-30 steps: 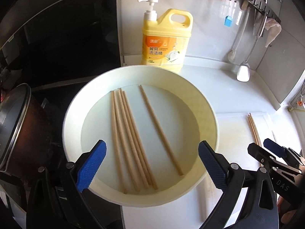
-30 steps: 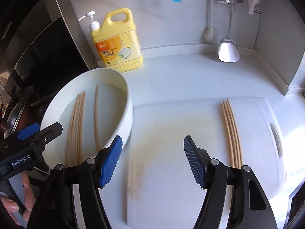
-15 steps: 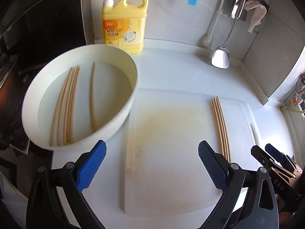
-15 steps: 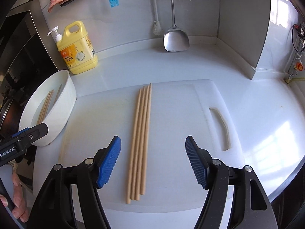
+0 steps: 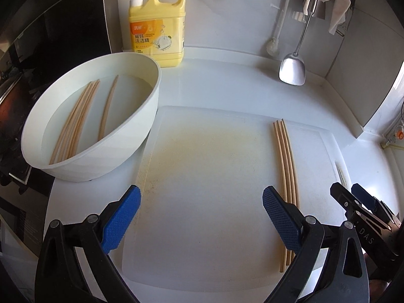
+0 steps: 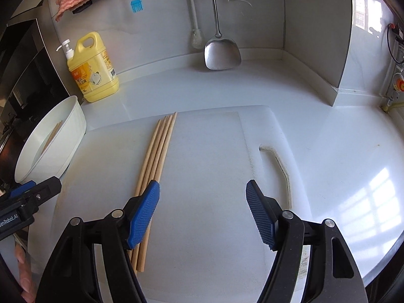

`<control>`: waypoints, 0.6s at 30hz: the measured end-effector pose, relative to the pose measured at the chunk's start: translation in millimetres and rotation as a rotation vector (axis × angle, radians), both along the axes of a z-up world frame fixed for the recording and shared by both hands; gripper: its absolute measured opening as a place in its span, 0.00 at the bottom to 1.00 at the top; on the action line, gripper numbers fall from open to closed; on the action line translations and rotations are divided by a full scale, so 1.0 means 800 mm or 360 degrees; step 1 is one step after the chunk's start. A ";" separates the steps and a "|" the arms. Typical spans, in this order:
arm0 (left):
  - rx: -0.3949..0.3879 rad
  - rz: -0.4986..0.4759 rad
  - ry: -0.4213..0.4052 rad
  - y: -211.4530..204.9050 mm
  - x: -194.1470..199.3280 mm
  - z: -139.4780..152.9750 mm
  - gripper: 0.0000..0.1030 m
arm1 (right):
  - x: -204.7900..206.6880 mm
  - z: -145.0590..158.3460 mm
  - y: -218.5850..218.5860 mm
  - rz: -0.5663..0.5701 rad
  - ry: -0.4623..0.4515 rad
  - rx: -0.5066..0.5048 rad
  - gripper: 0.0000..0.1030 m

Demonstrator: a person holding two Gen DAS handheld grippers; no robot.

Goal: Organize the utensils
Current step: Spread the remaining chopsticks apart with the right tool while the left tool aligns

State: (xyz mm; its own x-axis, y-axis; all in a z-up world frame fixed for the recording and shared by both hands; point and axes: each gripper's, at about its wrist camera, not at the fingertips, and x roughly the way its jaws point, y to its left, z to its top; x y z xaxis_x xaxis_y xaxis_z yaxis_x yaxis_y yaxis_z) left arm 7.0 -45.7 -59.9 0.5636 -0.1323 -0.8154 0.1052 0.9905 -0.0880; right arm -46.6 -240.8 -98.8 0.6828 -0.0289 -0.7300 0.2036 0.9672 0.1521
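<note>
1. Left gripper [image 5: 200,214], lower middle of the left wrist view: jaws wide apart, nothing between them, bare cutting board [image 5: 214,151] under the gap.
2. Right gripper [image 6: 203,209], lower middle of the right wrist view: jaws wide apart, nothing clamped, open board surface between the blue pads [image 6: 144,212].
3. Four chopsticks [image 6: 156,156] side by side on the board, running from upper middle down behind the right gripper's left pad; near ends partly covered by that pad.
4. More chopsticks [image 5: 80,116] inside the white bowl [image 5: 136,126], left of frame: a bunch plus one lying apart.
5. Bowl wall just beside the board's left edge; touching or not, hard to tell.
6. Free counter [image 6: 341,139] to the right of the board; handle slot [image 6: 280,169] near its right edge.
7. Yellow soap jug [image 5: 157,27] with pump against the back wall, upper left; Chinese characters on its orange label, too small to read.
8. Metal spatula [image 6: 221,50], white brush [image 6: 195,35] and blue brush [image 6: 137,5] hanging at the top, handles cut off.
9. Readable on the gripper bodies: "DAS" at lower right of the left wrist view, "enRobot.AI" at the left edge of the right wrist view, first letter cut off.
10. Fingertips [image 6: 22,272] of a hand at the lower left corner, mostly out of frame.
</note>
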 end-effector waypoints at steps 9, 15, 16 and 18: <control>-0.0008 -0.0020 -0.0027 0.001 0.010 -0.029 0.93 | 0.019 -0.020 0.024 0.0009 -0.0033 0.0003 0.66; -0.0013 -0.0021 -0.0033 0.003 0.013 -0.033 0.93 | 0.023 -0.029 0.031 -0.0005 -0.0004 -0.0027 0.66; -0.0021 -0.0018 -0.0031 0.004 0.013 -0.033 0.93 | 0.023 -0.030 0.032 -0.0005 -0.0003 -0.0031 0.66; -0.0029 -0.0017 -0.0026 0.005 0.013 -0.035 0.93 | 0.022 -0.030 0.035 -0.0007 -0.0004 -0.0045 0.66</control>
State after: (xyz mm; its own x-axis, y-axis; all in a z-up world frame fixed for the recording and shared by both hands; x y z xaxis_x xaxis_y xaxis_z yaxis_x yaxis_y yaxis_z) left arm 17.1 -42.1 -87.9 0.5751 -0.1529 -0.8036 0.1174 0.9876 -0.1039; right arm -29.0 -213.1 -122.9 0.6847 -0.0526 -0.7270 0.2076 0.9701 0.1253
